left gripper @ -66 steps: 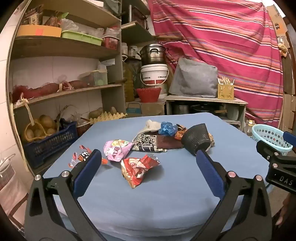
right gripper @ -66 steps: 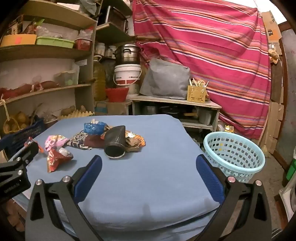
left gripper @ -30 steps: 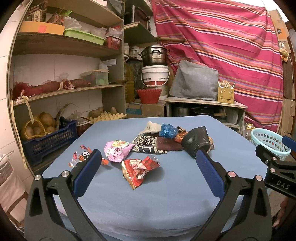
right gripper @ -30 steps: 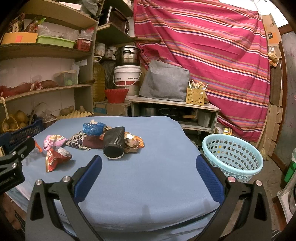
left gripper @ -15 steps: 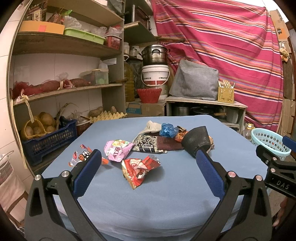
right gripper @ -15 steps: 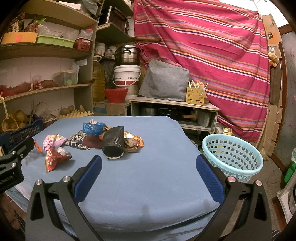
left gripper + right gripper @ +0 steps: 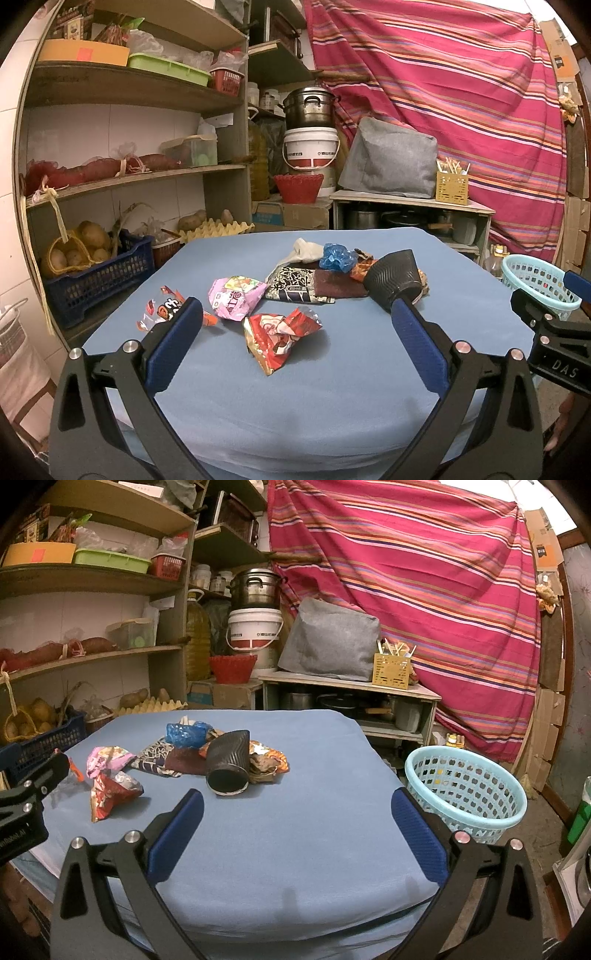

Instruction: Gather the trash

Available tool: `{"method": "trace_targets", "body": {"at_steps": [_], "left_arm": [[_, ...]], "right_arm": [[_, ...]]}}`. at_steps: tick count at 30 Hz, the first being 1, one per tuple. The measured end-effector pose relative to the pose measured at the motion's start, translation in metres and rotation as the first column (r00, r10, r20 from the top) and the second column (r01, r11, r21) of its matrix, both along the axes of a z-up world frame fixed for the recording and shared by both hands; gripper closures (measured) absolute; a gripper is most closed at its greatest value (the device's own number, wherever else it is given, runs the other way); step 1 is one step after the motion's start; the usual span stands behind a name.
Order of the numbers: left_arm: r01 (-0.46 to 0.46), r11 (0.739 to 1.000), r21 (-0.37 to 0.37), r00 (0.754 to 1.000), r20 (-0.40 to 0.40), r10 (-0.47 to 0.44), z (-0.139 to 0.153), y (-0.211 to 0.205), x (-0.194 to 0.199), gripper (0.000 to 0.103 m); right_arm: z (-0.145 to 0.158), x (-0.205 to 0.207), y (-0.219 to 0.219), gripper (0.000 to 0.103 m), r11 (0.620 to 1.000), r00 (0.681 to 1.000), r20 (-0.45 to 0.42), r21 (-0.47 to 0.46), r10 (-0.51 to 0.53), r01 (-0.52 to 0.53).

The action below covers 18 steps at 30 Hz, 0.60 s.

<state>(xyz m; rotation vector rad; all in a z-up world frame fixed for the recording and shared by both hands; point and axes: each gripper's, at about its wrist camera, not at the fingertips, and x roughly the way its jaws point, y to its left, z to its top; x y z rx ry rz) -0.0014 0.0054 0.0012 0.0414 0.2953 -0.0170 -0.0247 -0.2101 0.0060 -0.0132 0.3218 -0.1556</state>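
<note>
Trash lies on a blue-covered table (image 7: 295,391): a red wrapper (image 7: 279,332), a pink wrapper (image 7: 236,295), a small red-and-clear wrapper (image 7: 162,308), a black patterned packet (image 7: 291,286), a blue bag (image 7: 338,258) and a black ribbed cup (image 7: 393,282) on its side. My left gripper (image 7: 295,332) is open and empty, near the table's front edge, short of the red wrapper. My right gripper (image 7: 295,819) is open and empty, before the cup (image 7: 229,766). A light-blue basket (image 7: 465,790) stands beside the table's right side.
Shelves (image 7: 129,177) with potatoes, a blue crate (image 7: 99,277) and egg trays stand at the left. A low cabinet (image 7: 351,698) with a grey bag, a white bucket and a pot stands behind the table. A striped pink cloth hangs at the back.
Both grippers have drawn back slightly from the table and then held still. Nothing was taken hold of, and the trash has not moved.
</note>
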Motion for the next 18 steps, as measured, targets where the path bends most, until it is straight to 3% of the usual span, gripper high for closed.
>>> {"method": "trace_targets", "body": {"at_steps": [18], "left_arm": [[0.002, 1.0, -0.004, 1.0, -0.005, -0.002, -0.0009, 0.0016, 0.0006, 0.004]], "right_arm": [[-0.0006, 0.0006, 0.001, 0.004, 1.0, 1.0, -0.002, -0.002, 0.0, 0.0]]}}
